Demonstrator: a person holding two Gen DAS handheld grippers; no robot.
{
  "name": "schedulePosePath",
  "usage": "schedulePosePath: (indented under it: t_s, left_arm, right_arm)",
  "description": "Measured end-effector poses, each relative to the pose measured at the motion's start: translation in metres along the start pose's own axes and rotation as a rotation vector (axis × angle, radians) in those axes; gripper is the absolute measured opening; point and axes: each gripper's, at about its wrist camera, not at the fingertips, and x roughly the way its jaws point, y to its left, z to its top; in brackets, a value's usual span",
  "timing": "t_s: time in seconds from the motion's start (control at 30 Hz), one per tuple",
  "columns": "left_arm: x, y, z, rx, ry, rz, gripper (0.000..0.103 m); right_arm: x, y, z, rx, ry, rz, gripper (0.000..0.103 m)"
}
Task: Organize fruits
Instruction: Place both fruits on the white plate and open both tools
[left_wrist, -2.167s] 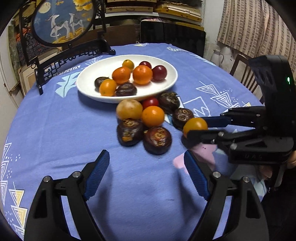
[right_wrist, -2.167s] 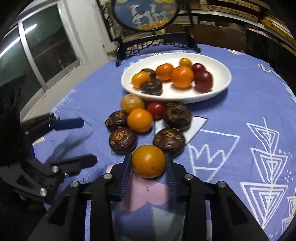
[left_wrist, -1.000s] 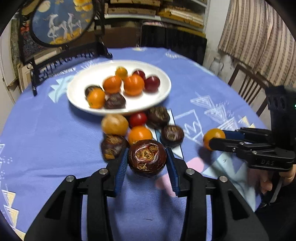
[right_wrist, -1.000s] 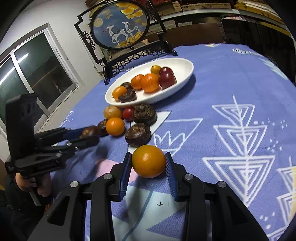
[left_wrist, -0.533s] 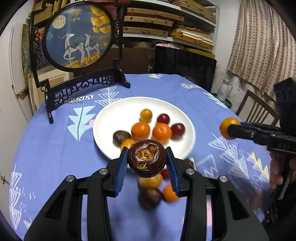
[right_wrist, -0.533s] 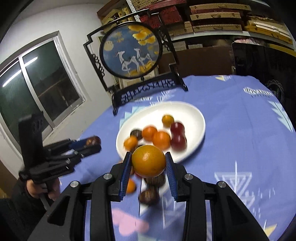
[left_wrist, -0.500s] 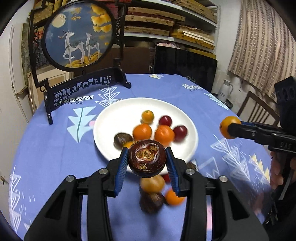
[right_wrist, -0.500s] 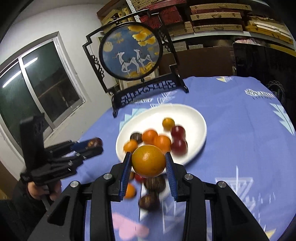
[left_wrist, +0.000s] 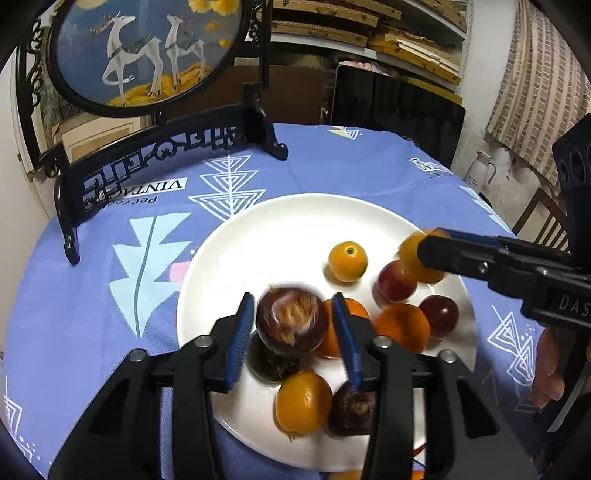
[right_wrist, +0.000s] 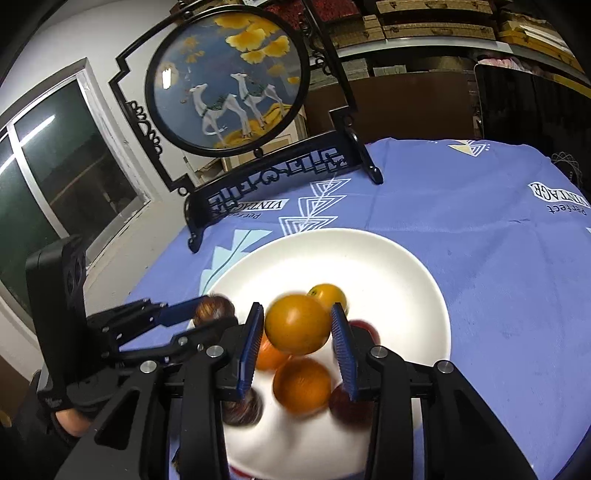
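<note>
Nearest the left wrist camera, the left gripper (left_wrist: 293, 325) hangs over the near side of the white plate (left_wrist: 266, 236). Its jaws have just been opening, and the dark brown fruit (left_wrist: 291, 319) between them shows blurred, with a sliver of gap on each side, so it looks released and dropping, not gripped. In the right wrist view the right gripper (right_wrist: 297, 326) is likewise over the plate, its jaws have just been opening, and the orange (right_wrist: 297, 323) sits loose and blurred between the blue pads (right_wrist: 251, 338).

Below them the plate already carries several oranges, two red fruits and other dark fruits, crowded toward its near edge; the far half is bare. Beyond the plate, near the table's far edge, stands a round deer picture in a black stand (left_wrist: 147, 55).

Both fruits look small, round and light (likely to roll once they land). The dark one seems hard-shelled; the orange should give slightly, so a squeeze across the widest middle, pads level, would suit either, with little force.
</note>
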Motion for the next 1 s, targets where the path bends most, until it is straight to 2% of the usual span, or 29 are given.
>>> schedulePosePath:
  t_s: [0.03,0.23,0.43,0.67,0.8,0.87,1.0]
  left_arm:
    - [-0.002,0.001,-0.001,-0.004,-0.008,0.007,0.057]
    - [-0.031,0.004,-0.009,-0.027,-0.055,0.001,0.068]
    - [-0.061,-0.009,-0.052,0.057,-0.016,-0.016,0.071]
    - [-0.087,-0.016,-0.111,0.131,0.048,-0.061,0.071]
    - [-0.082,-0.025,-0.132,0.196,0.095,-0.018,0.071]
    - [-0.074,-0.029,-0.136,0.197,0.125,-0.024,0.071]
    - [-0.058,-0.039,-0.136,0.214,0.155,-0.036,0.059]
  right_arm:
    - [-0.001,-0.001,0.000,0.006,-0.010,-0.006,0.049]
    - [-0.022,-0.001,-0.014,0.004,-0.023,-0.023,0.050]
    - [-0.058,0.002,-0.058,0.010,-0.014,-0.023,0.051]
    - [-0.088,-0.002,-0.115,0.054,-0.012,-0.011,0.051]
    - [-0.091,-0.002,-0.136,0.060,0.004,-0.009,0.051]
    - [-0.091,0.001,-0.141,0.058,0.013,-0.006,0.051]
    - [-0.094,0.005,-0.145,0.052,0.014,0.002,0.051]
